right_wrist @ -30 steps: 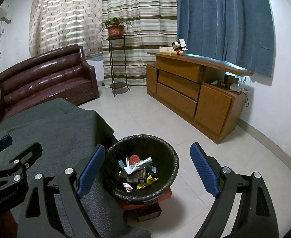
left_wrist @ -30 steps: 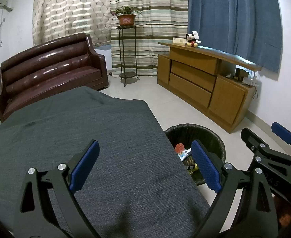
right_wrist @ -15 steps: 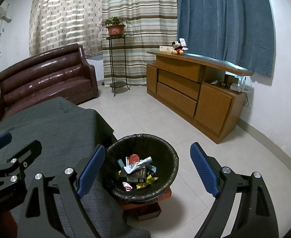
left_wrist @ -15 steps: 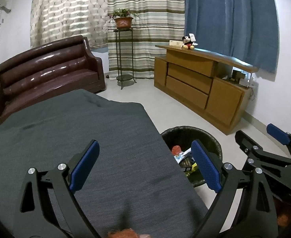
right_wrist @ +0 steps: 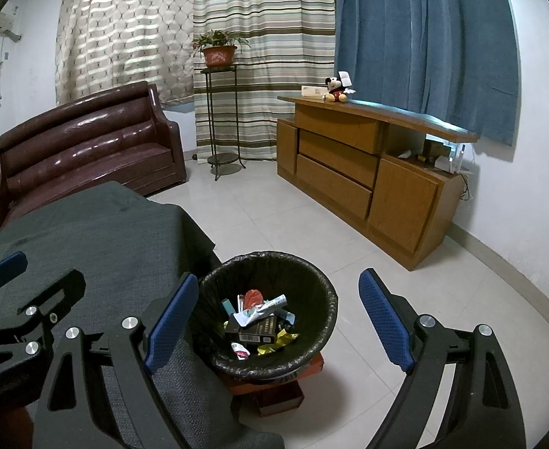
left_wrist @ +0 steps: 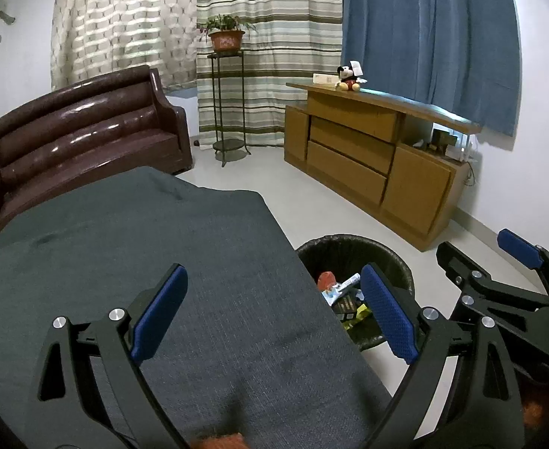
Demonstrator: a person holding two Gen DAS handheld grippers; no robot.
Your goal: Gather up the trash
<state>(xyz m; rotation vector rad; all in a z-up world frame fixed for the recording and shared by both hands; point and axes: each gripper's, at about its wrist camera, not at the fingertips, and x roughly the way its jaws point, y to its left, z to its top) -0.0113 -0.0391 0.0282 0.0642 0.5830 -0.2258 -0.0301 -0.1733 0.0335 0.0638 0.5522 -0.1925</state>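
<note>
Trash (right_wrist: 259, 321) already in bin (right_wrist: 323, 288), cloth (left_wrist: 162, 262) bare; left gripper (left_wrist: 274, 310) and right gripper (right_wrist: 278, 318) both released, empty; task looks nearly done

The surface (left_wrist: 132, 262) wore dark grey woven cloth. The bin (right_wrist: 323, 299) had a black liner. Each gripper (right_wrist: 274, 318) was black with blue pads (right_wrist: 169, 321). The sofa (right_wrist: 87, 149) was glossy brown, the cabinet (right_wrist: 405, 194) tan wood; one curtain (right_wrist: 263, 37) was striped, another (right_wrist: 424, 37) plain blue.
</note>
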